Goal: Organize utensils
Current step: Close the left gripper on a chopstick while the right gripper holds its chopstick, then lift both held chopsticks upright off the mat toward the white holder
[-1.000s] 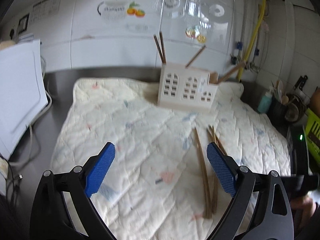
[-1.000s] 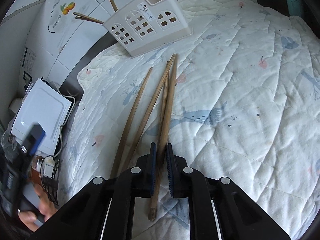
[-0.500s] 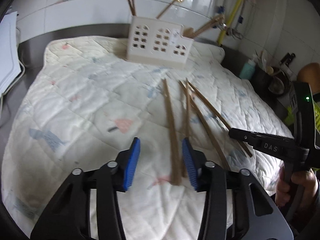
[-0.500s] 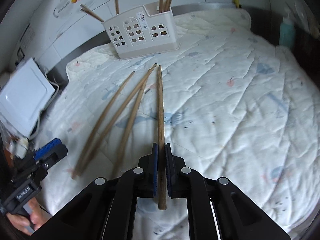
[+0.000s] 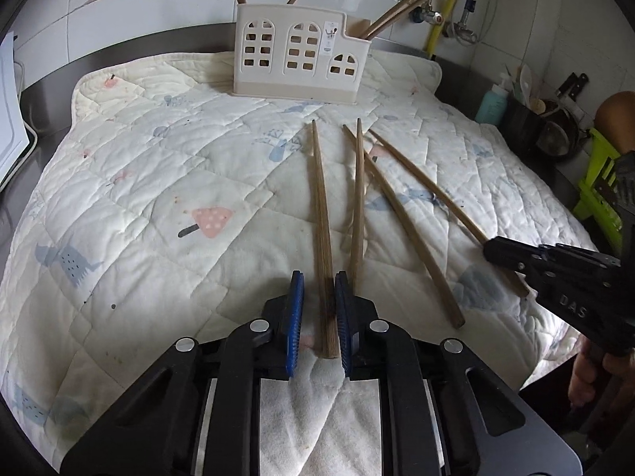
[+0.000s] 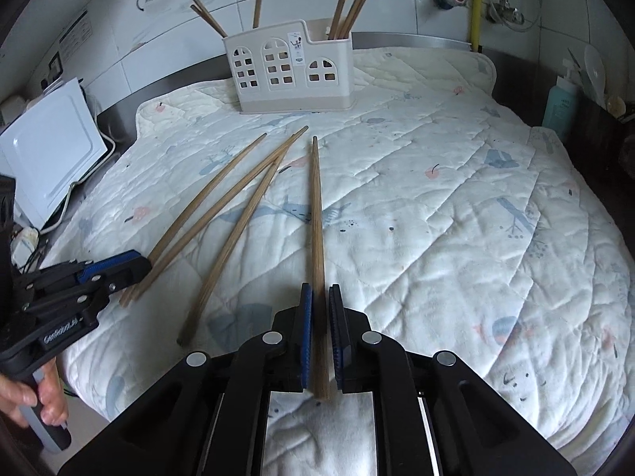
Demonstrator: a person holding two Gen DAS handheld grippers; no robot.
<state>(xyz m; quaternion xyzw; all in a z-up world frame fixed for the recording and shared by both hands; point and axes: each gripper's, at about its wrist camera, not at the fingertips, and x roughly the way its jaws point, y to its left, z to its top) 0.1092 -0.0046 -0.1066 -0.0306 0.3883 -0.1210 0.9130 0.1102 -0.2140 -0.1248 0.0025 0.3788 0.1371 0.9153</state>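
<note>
A white utensil holder point(image 5: 295, 57) with arched cut-outs stands at the back of the quilted mat and holds several wooden chopsticks; it also shows in the right wrist view point(image 6: 291, 73). My left gripper point(image 5: 319, 277) has its blue pads closed around the near end of one chopstick point(image 5: 321, 214) lying on the mat. My right gripper point(image 6: 320, 289) is shut on another chopstick point(image 6: 316, 214), held pointing toward the holder. Two more chopsticks point(image 5: 389, 206) lie on the mat between them. The right gripper also shows in the left wrist view point(image 5: 555, 273).
The cream quilted mat point(image 5: 158, 182) covers a steel counter. A white appliance point(image 6: 47, 146) stands at the left. A teal bottle point(image 5: 492, 101) and a dark pot with utensils point(image 5: 543, 123) stand at the right. A yellow pipe point(image 6: 476, 4) runs up the tiled wall.
My left gripper came down over the leftmost chopstick and closed from wide open to around it. My right gripper stayed shut on its chopstick and swung it to point at the holder.
</note>
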